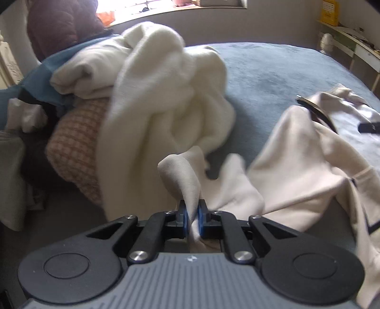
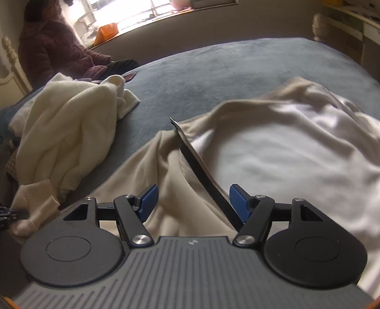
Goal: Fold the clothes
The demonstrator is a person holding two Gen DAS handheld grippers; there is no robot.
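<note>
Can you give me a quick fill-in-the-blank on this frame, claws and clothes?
1. The left claw is ____ on a fold of the beige garment.
2. The right claw is ____, above the beige garment with its dark trim.
3. The cream sweater lies in a heap on the ____ bedspread.
4. A person in a dark red jacket sits by the ____.

Missing words: shut; open; blue; window

We see home bedroom: blue-covered bed (image 2: 213, 78) fills view, sunlit window ledge (image 2: 152, 21) at 12 o'clock, carved bedpost (image 2: 10, 54) (cream) at 10 o'clock.
</note>
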